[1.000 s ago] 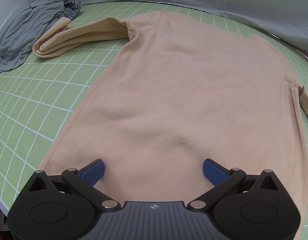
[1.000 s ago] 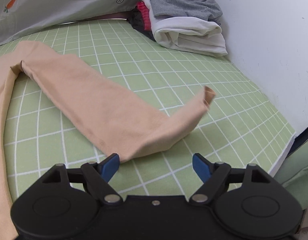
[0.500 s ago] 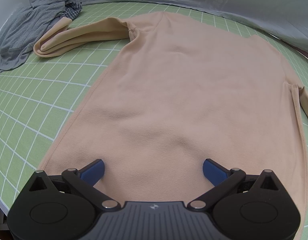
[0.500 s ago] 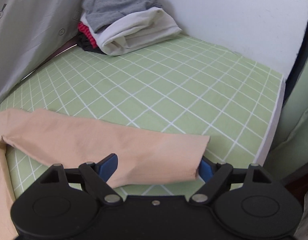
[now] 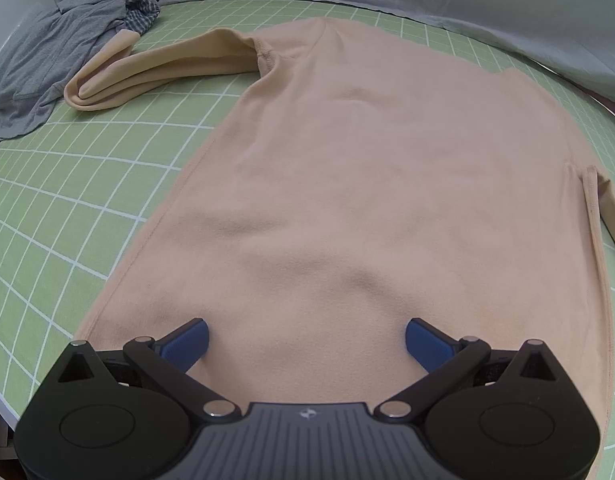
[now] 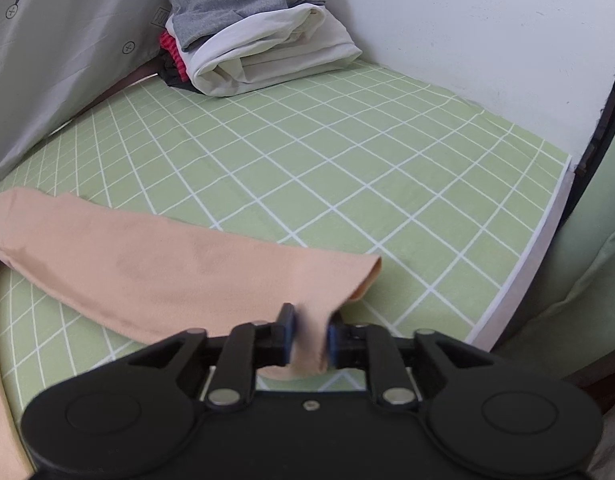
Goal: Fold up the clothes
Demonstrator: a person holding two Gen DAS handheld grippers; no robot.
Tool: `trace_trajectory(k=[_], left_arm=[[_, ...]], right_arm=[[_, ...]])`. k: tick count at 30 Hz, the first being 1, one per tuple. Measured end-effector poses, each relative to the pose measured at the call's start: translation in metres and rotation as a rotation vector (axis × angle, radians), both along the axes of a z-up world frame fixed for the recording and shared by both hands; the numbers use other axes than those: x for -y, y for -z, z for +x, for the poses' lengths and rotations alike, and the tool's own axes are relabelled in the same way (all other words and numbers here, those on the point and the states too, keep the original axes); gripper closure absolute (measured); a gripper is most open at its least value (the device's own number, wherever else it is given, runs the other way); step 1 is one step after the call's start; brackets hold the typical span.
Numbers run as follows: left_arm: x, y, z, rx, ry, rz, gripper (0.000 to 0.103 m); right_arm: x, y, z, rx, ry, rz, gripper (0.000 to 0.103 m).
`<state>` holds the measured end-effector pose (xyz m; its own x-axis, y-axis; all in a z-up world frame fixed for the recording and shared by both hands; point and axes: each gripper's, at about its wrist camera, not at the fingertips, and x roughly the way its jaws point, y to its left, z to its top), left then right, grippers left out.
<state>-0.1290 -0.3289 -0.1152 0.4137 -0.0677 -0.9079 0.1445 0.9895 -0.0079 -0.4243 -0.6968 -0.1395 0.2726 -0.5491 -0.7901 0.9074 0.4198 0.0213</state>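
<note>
- Right hand-held gripper (image 6: 307,340) is closing on the cuff end of the shirt's right sleeve (image 6: 167,272); a fold of the tan cloth already stands between its blue pads, and whether they press it yet is hard to tell.
- Left hand-held gripper (image 5: 305,344) hovers with jaws wide over the hem, holding nothing.
- Bed (image 6: 347,184), covered in a green checked sheet, carries everything; its right edge lies just beyond the held cuff.
- Tan long-sleeved shirt (image 5: 367,200) lies flat and spread along the middle of the bed, hem nearest, shoulders toward the far edge.
- Left sleeve (image 5: 159,68) is doubled toward the far left corner, its cuff touching a crumpled grey garment (image 5: 47,52).
- Folded clothes (image 6: 259,40) are stacked in the far right corner.
- Judged by its drape, the shirt is light, soft and limp: it will sag from any one hold, so cuffs, hem corners and shoulder seams are the best grips.
</note>
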Motion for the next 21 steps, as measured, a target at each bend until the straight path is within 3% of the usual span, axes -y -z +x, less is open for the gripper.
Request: trace_trajectory(k=[7, 11, 16, 21], left_arm=[[-0.041, -0.027, -0.015, 0.026, -0.087, -0.045, 0.000], [-0.079, -0.046, -0.012, 0.051, -0.145, -0.022, 0.000], [-0.131, -0.058, 0.011, 0.068, -0.234, -0.035, 0.000], [-0.169, -0.059, 0.045, 0.070, -0.209, -0.057, 0.000]], right_arm=[[-0.013, -0.021, -0.003, -0.029, -0.033, -0.179, 0.015], [-0.016, -0.036, 0.010, 0.002, -0.048, -0.217, 0.003], [-0.033, -0.052, 0.039, 0.038, -0.062, -0.256, 0.000], [-0.073, -0.059, 0.074, 0.053, -0.096, -0.241, 0.000]])
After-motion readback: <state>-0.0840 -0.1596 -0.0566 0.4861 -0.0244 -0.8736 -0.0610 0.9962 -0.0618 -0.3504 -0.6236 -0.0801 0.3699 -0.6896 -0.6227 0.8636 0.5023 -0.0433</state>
